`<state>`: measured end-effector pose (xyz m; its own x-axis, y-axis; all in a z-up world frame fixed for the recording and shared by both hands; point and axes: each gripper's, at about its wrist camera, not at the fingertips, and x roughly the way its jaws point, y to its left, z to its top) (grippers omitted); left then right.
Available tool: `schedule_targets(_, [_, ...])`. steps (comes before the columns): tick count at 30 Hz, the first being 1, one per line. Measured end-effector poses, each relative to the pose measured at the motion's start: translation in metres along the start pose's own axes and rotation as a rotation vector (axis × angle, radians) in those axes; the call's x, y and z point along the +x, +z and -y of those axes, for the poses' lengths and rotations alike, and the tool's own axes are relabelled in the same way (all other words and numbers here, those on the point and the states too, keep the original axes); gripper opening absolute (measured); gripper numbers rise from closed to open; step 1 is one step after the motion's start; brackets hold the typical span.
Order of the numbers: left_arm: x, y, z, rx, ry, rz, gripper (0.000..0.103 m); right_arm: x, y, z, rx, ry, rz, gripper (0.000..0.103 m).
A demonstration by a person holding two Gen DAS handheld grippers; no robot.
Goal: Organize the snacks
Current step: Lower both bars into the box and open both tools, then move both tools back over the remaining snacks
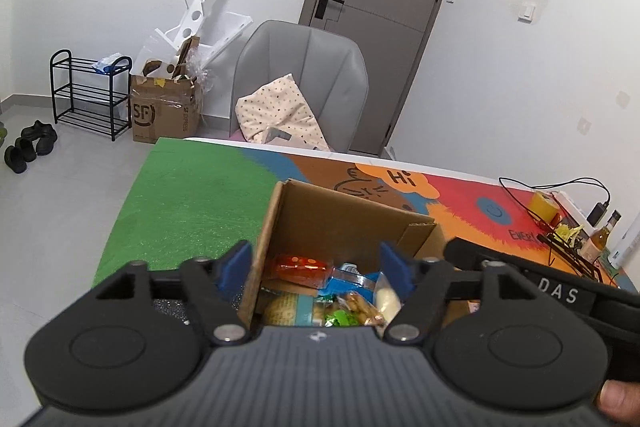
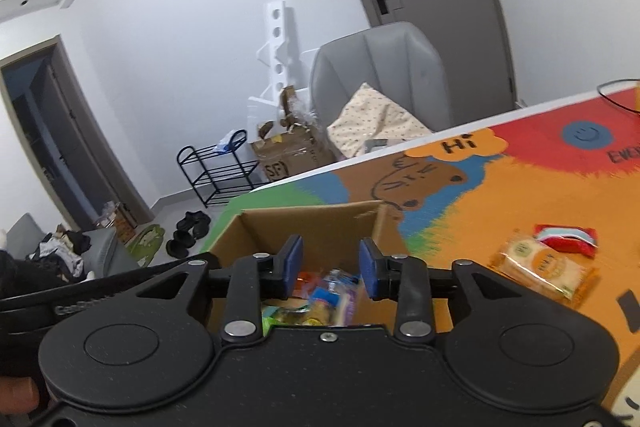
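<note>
Both grippers hang over the open cardboard box (image 1: 344,223) on the colourful cartoon table mat (image 1: 192,195). The left gripper (image 1: 316,267) has its blue pads spread wide, nothing between them, poised above the box's near edge. Down inside the box: an orange-red packet (image 1: 300,267) on the far left, a blue wrapper (image 1: 348,279) beside it, a pale white pouch (image 1: 388,299) to the right, and a green-wrapped sweet (image 1: 338,317) nearest.

The right gripper (image 2: 330,267) has its pads parted by a narrower gap, also with nothing in it, over the same box. To the right on the mat, well apart from the box, lie a cracker packet (image 2: 544,267) and, just beyond and touching it, a red snack bag (image 2: 568,239). A grey chair (image 1: 300,79) stands at the table's far edge.
</note>
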<state>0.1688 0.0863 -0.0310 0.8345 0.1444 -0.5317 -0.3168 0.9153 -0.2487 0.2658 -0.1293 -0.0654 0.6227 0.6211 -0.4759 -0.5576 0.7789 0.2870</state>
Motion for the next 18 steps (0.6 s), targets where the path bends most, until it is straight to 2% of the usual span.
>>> schedule_targets(3, [-0.002, -0.003, 0.006, 0.008, -0.004, 0.001, 0.084, -0.008, -0.002, 0.007, 0.008, -0.034, 0.008, 0.043])
schedule_targets(8, [-0.004, -0.008, 0.018, 0.035, -0.03, -0.013, 0.089, -0.023, -0.006, 0.018, 0.014, -0.073, 0.014, 0.047])
schedule_targets(11, [-0.006, -0.012, 0.028, 0.048, -0.045, -0.017, 0.092, -0.03, -0.008, 0.022, 0.007, -0.101, 0.016, 0.057])
schedule_targets(15, [-0.007, -0.017, 0.037, 0.059, -0.057, -0.031, 0.093, -0.044, -0.011, 0.03, 0.015, -0.118, 0.03, 0.081])
schedule_targets(18, [-0.009, -0.02, 0.043, 0.061, -0.063, -0.042, 0.094, -0.055, -0.012, 0.035, 0.018, -0.124, 0.041, 0.091])
